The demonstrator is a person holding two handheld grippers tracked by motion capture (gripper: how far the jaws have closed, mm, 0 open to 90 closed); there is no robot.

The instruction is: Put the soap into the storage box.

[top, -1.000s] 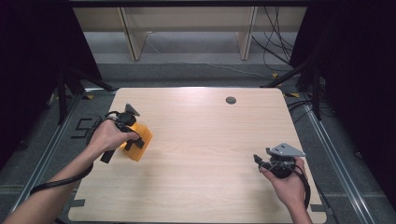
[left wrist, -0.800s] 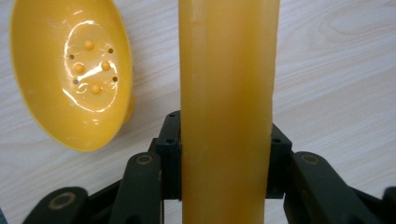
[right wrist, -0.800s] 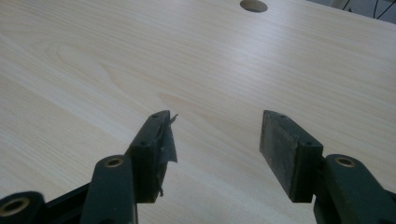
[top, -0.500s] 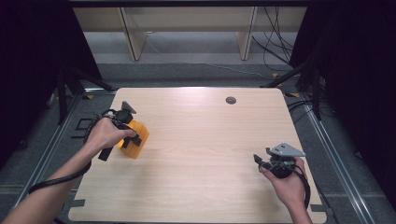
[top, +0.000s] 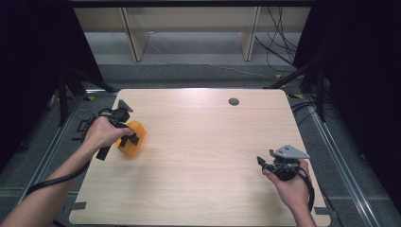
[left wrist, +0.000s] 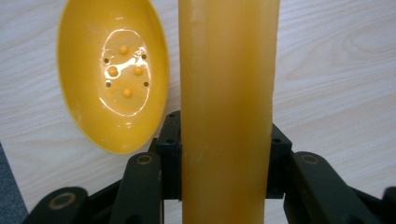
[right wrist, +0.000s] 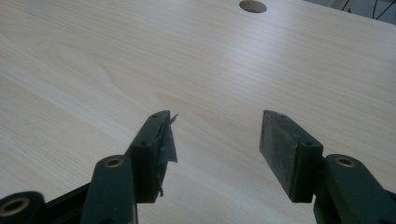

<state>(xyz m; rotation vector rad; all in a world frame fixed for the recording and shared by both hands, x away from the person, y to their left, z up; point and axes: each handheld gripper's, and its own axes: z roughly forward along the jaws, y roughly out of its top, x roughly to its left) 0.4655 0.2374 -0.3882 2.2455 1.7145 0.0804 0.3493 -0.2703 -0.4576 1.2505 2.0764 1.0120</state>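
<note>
Evenly lit from overhead, with the tabletop (top: 203, 156) bright and pale glare along its far edge, surroundings sunk in near-black. Sharp white glare inside the yellow bowl (left wrist: 112, 70) left of the jaws. Soft focus ahead of the right jaws.

— Any writing or numbers to read here?
— None. The yellow block (top: 131, 138) bears no label, and the table (top: 198, 142) shows bare wood grain, no marks.

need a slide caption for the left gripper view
Left gripper clamps an upright yellow bar; yellow dish beside it on the wooden table.
</note>
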